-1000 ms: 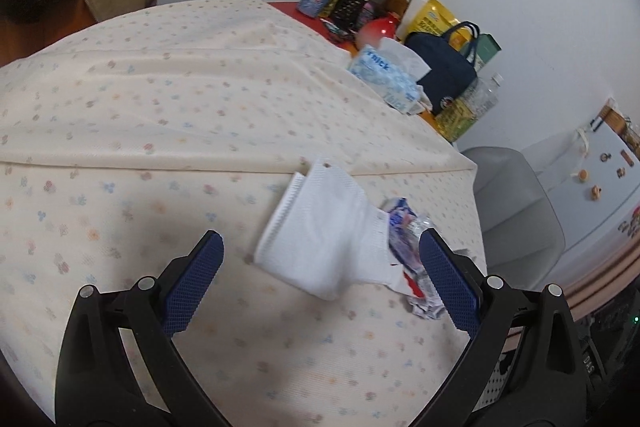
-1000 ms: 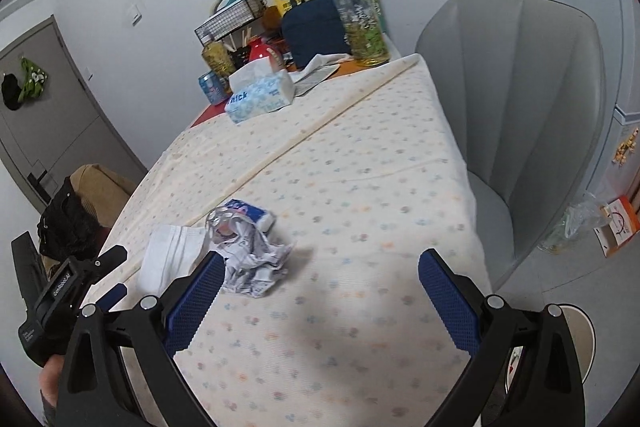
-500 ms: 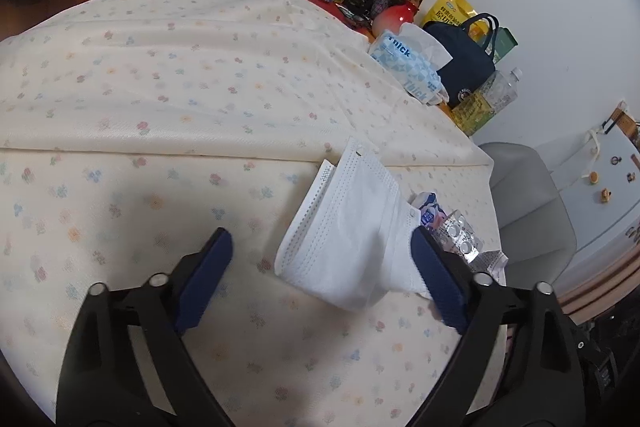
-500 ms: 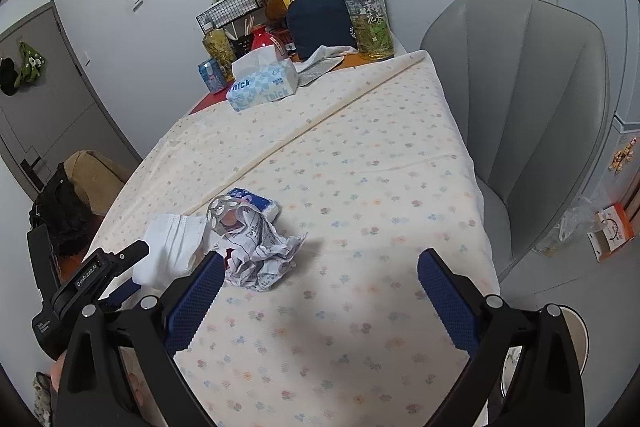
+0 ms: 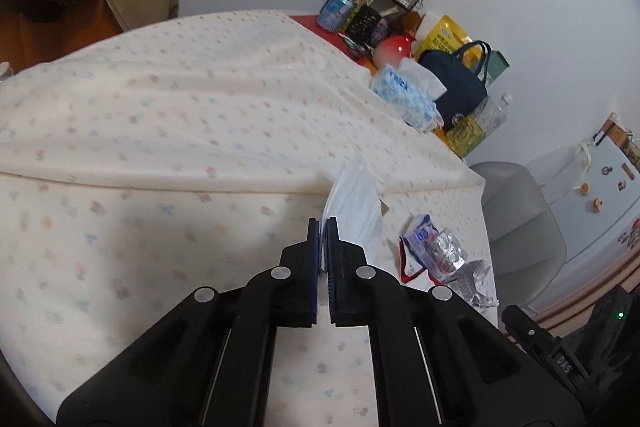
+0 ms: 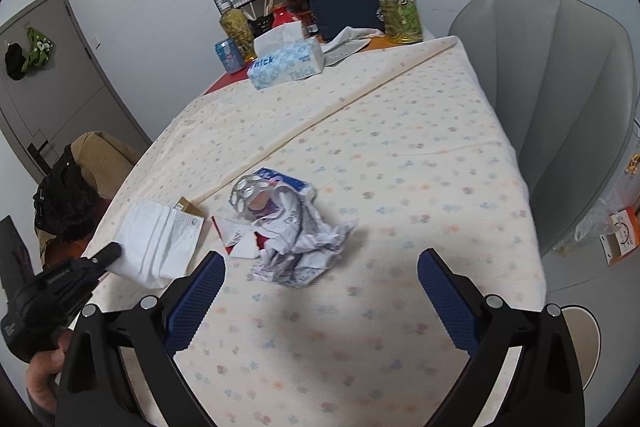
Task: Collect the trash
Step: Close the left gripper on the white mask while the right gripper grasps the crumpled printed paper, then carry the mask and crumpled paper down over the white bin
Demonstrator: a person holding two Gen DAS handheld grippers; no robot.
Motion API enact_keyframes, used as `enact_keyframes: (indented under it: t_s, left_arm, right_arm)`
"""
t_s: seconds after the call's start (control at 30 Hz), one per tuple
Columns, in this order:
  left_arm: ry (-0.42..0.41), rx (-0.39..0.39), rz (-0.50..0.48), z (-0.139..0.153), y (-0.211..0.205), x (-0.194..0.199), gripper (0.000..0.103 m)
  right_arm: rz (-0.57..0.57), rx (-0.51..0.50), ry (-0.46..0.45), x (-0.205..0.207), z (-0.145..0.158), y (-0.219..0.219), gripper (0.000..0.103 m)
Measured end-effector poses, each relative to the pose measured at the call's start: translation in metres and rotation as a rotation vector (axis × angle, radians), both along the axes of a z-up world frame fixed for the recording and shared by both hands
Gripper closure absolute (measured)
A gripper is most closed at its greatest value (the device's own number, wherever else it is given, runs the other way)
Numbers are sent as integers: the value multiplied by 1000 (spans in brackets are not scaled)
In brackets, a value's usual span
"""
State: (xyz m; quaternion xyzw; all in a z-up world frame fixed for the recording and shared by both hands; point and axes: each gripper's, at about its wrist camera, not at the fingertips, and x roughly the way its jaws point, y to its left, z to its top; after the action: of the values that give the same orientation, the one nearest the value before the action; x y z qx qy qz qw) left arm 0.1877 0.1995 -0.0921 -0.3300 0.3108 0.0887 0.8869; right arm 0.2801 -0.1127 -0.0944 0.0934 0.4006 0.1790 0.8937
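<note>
Where the left gripper (image 5: 323, 227) pinches: white pleated face mask (image 5: 356, 203), creased.

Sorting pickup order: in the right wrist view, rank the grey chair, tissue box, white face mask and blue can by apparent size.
1. grey chair
2. white face mask and tissue box look alike; the mask is nearer, so unranked
3. blue can

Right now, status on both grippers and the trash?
Left gripper shut on face mask. Right gripper open, above crumpled wrappers. Nothing blocking them.

Cloth, paper, foil
Matt printed tablecloth (image 6: 400, 155); pleated white mask (image 6: 160, 243); crumpled paper (image 6: 304, 247); shiny foil blister pack (image 5: 448, 247)
</note>
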Motion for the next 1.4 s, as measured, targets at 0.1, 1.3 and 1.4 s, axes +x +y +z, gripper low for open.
enact_keyframes:
  t_s: [0.1,1.3,1.4]
  left_arm:
    - [-3,-3,21,3,11,-8,99]
    - [-166,47,-251,79,-112,8,100]
    - [-160,54,-283,79,-130,15,100]
  right_arm:
    - [9,-2,0,4,-2,8,8]
    - [-78,126,25,-23,6,-106,80]
    - [-112,132,19,-28,7,-126,80]
